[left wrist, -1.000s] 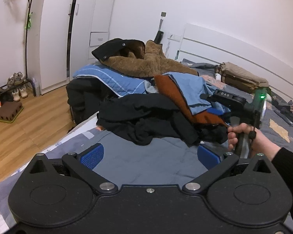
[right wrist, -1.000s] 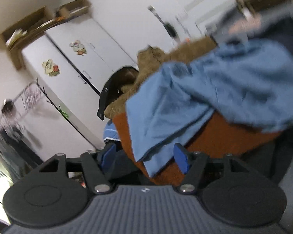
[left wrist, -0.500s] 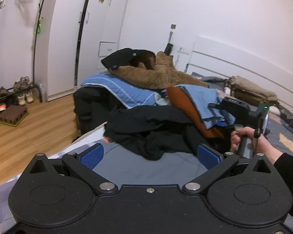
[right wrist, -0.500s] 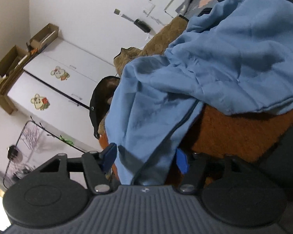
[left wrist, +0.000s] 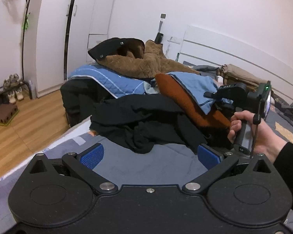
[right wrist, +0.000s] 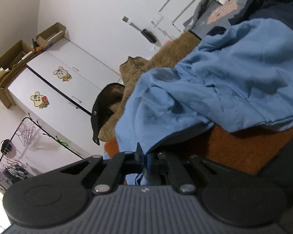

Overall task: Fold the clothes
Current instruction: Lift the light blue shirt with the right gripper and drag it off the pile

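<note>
A heap of clothes lies on the bed: a light blue garment (left wrist: 197, 89) (right wrist: 214, 89) on top of a rust-orange fleece (left wrist: 187, 105) (right wrist: 242, 148), with black clothes (left wrist: 144, 120) in front. My right gripper (right wrist: 144, 159) is shut on the lower edge of the light blue garment; cloth is pinched between its blue pads. In the left wrist view a hand (left wrist: 252, 134) holds that right gripper (left wrist: 207, 94) at the garment's edge. My left gripper (left wrist: 149, 156) hangs open over the grey bedsheet (left wrist: 146, 165), just short of the black clothes, holding nothing.
A brown fleece-lined coat (left wrist: 146, 62) and a blue quilted piece (left wrist: 111, 81) top the back of the heap. White wardrobes (right wrist: 54, 85), a coat rack (left wrist: 27, 29) and shoes (left wrist: 13, 87) stand on the wooden floor at left. A white headboard (left wrist: 234, 58) runs behind.
My right gripper has shut on the edge of the light blue garment, which lay between its open pads before. My left gripper has crept closer to the heap and a little lower.
</note>
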Demonstrator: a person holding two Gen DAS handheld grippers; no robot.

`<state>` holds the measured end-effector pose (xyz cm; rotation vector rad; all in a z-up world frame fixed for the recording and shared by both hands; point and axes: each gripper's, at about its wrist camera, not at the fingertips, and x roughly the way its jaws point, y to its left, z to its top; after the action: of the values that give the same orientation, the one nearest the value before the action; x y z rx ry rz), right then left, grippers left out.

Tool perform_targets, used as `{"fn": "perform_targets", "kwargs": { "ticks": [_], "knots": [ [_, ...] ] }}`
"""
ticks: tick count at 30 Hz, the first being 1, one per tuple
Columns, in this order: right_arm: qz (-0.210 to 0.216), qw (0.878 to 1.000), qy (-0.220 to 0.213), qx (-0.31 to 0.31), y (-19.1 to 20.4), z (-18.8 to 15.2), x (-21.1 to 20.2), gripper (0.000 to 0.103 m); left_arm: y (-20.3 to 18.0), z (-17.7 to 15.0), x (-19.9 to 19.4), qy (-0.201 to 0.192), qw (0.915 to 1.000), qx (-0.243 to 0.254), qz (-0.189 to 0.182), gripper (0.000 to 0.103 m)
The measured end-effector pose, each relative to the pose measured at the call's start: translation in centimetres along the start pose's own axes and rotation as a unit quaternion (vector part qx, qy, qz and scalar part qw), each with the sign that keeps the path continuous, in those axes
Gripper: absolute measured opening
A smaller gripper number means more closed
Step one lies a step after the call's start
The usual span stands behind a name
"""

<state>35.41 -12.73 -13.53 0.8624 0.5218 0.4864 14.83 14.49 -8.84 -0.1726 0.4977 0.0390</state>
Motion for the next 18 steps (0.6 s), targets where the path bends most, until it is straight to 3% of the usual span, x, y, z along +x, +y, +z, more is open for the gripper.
{"fn": "perform_targets", "kwargs": {
  "ticks": [9,18],
  "knots": [
    [0.038,0.999,-0.009,-0.020,2.0,-0.5,-2.7,0.002,0.7,0.3,0.1,-0.002,0.9999,-0.014,0.005,0.103],
    [0.075,0.997,0.002,-0.033,2.6,-2.4,-8.2,0.002,0.5,0.4,-0.1,-0.003,0.9999,-0.013,0.001,0.103]
  ]
}}
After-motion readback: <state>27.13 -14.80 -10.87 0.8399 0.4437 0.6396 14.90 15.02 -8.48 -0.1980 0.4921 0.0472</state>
